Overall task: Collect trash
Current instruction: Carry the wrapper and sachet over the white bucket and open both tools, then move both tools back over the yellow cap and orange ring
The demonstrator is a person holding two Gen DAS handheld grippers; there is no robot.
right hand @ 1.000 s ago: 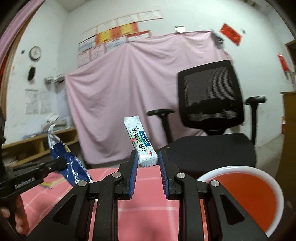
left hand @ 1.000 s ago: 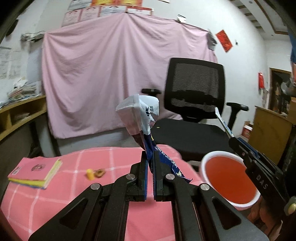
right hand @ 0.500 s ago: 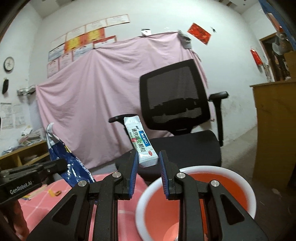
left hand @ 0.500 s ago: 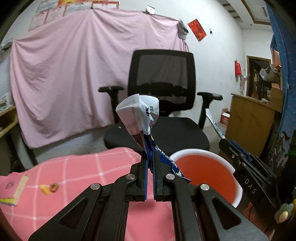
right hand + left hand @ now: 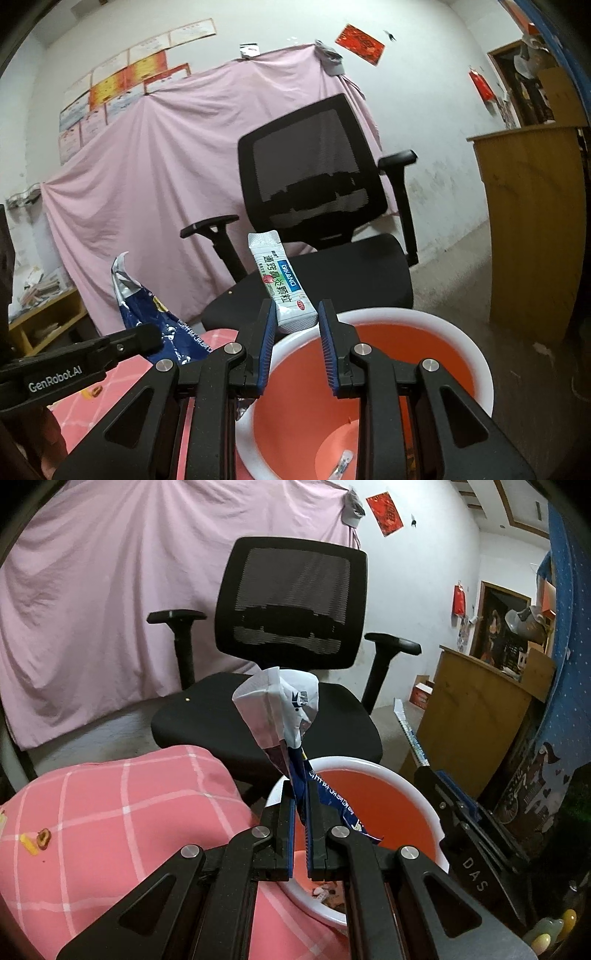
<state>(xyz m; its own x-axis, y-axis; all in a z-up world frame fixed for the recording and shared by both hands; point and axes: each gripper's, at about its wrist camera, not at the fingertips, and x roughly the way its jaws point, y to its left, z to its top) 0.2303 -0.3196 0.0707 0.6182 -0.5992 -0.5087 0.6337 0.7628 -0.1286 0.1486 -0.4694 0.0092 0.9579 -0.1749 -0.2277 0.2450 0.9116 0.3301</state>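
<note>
My left gripper (image 5: 300, 794) is shut on a crumpled blue-and-white snack wrapper (image 5: 280, 709) that sticks up from its jaws. It hangs over the near left rim of the red bin (image 5: 373, 801), which has a white rim and scraps at the bottom. My right gripper (image 5: 297, 314) is shut on a white medicine sachet (image 5: 282, 284), held upright above the bin (image 5: 406, 317). In the right wrist view, the left gripper (image 5: 155, 336) and its wrapper (image 5: 147, 306) are at the left. The right gripper (image 5: 443, 790) shows at the right of the left wrist view.
A table with a pink checked cloth (image 5: 110, 812) lies left of the bin, with small food scraps (image 5: 37, 840) on it. A black office chair (image 5: 288, 627) stands behind the bin. A wooden cabinet (image 5: 535, 221) is at the right.
Both grippers have swung right with their trash, from over the pink table to over the red bin. The book on the table has left the view. Neither grip has changed.
</note>
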